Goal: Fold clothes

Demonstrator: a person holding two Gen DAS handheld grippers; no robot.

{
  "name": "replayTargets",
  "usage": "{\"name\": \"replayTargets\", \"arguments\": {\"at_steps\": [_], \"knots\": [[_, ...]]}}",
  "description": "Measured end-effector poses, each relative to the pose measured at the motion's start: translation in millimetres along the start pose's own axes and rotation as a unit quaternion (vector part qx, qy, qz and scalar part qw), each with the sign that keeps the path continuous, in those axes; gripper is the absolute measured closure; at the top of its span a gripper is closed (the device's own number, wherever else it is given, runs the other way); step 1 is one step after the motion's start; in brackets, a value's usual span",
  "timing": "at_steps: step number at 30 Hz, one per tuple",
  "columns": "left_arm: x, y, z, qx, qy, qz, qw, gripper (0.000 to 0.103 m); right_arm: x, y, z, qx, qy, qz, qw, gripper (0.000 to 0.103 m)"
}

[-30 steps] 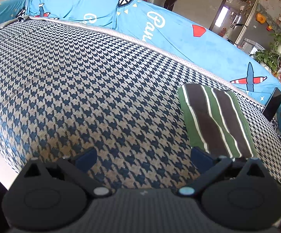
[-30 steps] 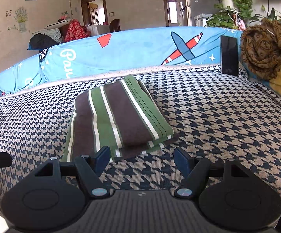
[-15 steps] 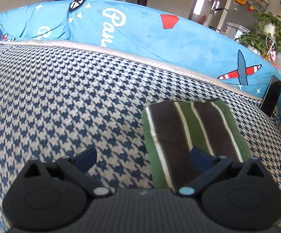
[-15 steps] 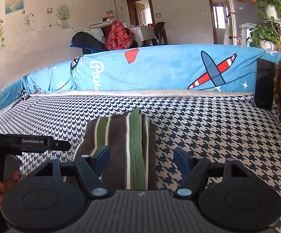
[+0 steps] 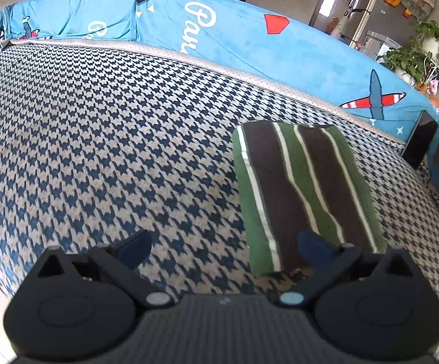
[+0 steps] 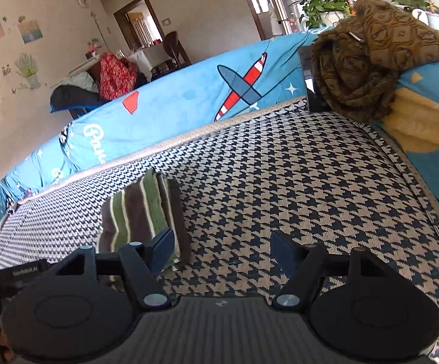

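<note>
Between the left gripper [image 5: 224, 244]'s jaws lay only checked sofa cushion [image 5: 104, 139]; they stood wide apart and held nothing, and the folded striped garment [image 5: 301, 188] sat ahead and to their right, its near corner passing behind the right jaw. A second before, the garment had lain further off to that side, so the view had swung toward it. The right gripper [image 6: 222, 247] had its jaws apart and empty too. Where the garment had filled the space ahead of those jaws a second earlier, it now lay off behind the left jaw, seen edge-on, and bare cushion showed between them; the view had turned toward the brown patterned cloth [image 6: 368, 57] heaped on the sofa arm, beyond and right of the jaws. That reads as one garment finished and let go, with the brown cloth a likely next piece. Room was plentiful: open cushion ahead of both pairs of jaws. The blue blanket [image 5: 219, 30] over the backrest closed the far side, a dark phone [image 6: 310, 82] leaned beside the brown cloth, and the cushion's front edge fell away below the left jaws.
</note>
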State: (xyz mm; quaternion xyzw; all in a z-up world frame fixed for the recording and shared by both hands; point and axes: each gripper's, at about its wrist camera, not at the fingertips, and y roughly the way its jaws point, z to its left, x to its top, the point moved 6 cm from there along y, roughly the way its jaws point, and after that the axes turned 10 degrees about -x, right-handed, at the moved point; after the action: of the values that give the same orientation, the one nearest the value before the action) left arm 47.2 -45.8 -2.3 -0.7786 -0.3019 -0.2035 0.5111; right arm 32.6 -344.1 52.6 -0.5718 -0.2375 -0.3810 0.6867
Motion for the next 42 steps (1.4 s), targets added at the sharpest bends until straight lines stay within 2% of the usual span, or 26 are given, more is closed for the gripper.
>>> {"name": "replayTargets", "arguments": {"at_steps": [4, 7, 11, 13, 16, 21, 24, 28, 34, 37, 41, 42], "knots": [[-13, -10, -9, -0.004, 0.016, -0.007, 0.9998, 0.000, 0, -20, 6, -0.011, -0.007, -0.042, 0.999, 0.032], [-10, -11, -16, -0.011, 0.025, -0.020, 0.9994, 0.000, -1, -14, 14, -0.013, -0.026, -0.049, 0.998, 0.032], [6, -15, -19, 0.023, 0.055, -0.059, 0.9965, 0.000, -10, -9, 18, -0.046, -0.053, -0.072, 0.995, 0.032], [13, -20, -19, 0.031, 0.060, -0.073, 0.9950, 0.000, -22, -19, 16, -0.057, -0.055, -0.073, 0.994, 0.032], [18, -32, -18, 0.023, 0.071, -0.087, 0.9934, 0.000, -36, -38, 12, -0.072, -0.055, -0.070, 0.993, 0.032], [13, -56, 5, 0.030, 0.070, -0.099, 0.9922, 0.000, -29, -65, 9, -0.091, -0.057, -0.093, 0.990, 0.032], [7, -63, 23, 0.043, 0.075, -0.097, 0.9916, 0.000, -31, -67, 13, -0.085, -0.063, -0.094, 0.990, 0.032], [4, -57, 43, 0.046, 0.043, -0.068, 0.9957, 0.000, -42, -54, 23, -0.076, -0.084, -0.075, 0.991, 0.032], [6, -20, 34, 0.053, 0.044, -0.025, 0.9973, 0.000, -46, -17, 46, -0.031, -0.097, -0.053, 0.993, 0.032], [8, 1, 23, 0.023, 0.026, -0.009, 0.9994, 0.000, -43, 7, 58, 0.004, -0.100, -0.054, 0.993, 0.032], [17, 27, 3, -0.030, 0.011, 0.011, 0.9994, 0.000, -35, 48, 63, 0.034, -0.060, 0.010, 0.998, 0.032], [22, 32, -3, -0.035, 0.022, 0.010, 0.9991, 0.000, -31, 56, 66, 0.046, -0.049, 0.018, 0.998, 0.032]]}}
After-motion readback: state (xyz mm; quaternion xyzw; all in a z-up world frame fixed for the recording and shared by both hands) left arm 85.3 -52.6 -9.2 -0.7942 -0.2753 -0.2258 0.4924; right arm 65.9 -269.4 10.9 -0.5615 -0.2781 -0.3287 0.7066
